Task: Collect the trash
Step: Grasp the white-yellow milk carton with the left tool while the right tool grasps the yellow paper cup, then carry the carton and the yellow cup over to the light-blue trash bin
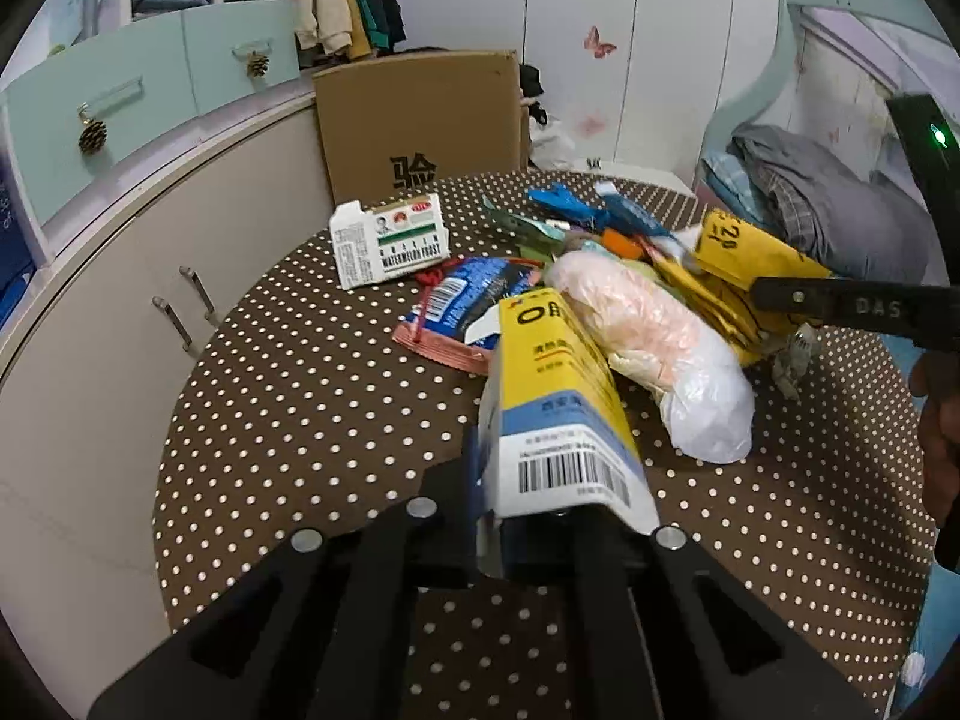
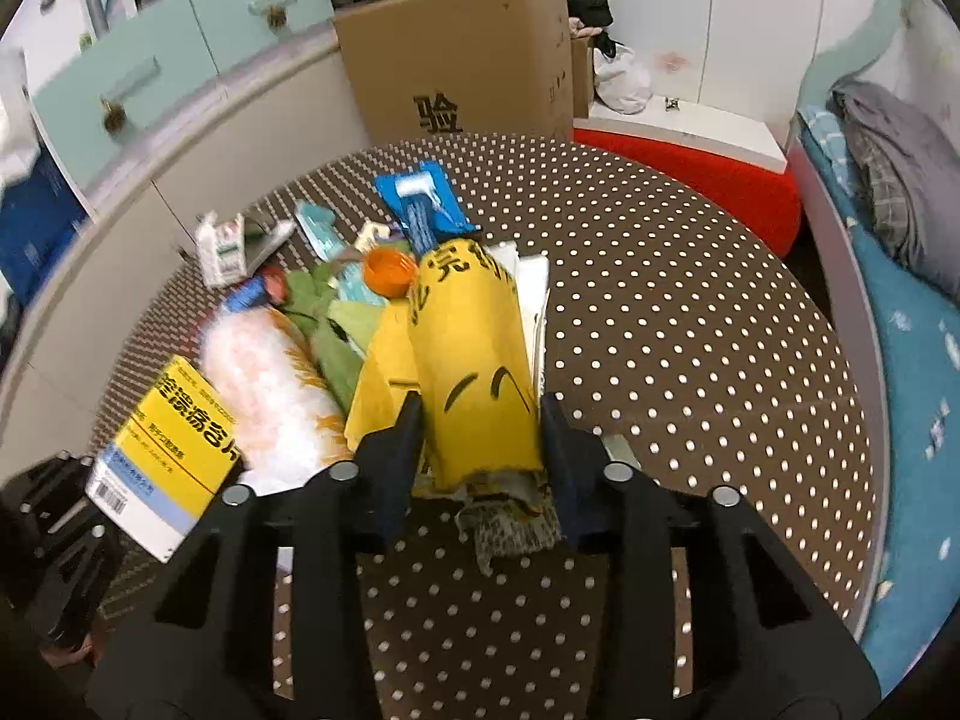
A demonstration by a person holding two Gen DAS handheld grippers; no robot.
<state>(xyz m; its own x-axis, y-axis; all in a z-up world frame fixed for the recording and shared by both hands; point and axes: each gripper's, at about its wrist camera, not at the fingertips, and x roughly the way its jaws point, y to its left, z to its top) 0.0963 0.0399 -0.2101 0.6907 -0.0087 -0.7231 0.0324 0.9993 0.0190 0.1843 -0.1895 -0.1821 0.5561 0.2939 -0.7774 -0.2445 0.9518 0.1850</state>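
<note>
left gripper (image 1: 558, 516) pinches the near end of a yellow, blue and white medicine box (image 1: 555, 396), barcode face up, lifted above the polka-dot tablecloth (image 1: 300, 420). right gripper (image 2: 480, 450) clamps a yellow paper wrapper (image 2: 474, 372) between both fingers, with a frayed scrap hanging below it. just beyond lie a pink-and-white plastic bag (image 1: 654, 336), a blue snack pouch (image 1: 462, 300), an orange cap (image 2: 389, 271) and a blue packet (image 2: 423, 204), heaped together. farther left stands a white watermelon frost box (image 1: 390, 243). a cardboard box (image 1: 420, 120) stands behind the table.
</note>
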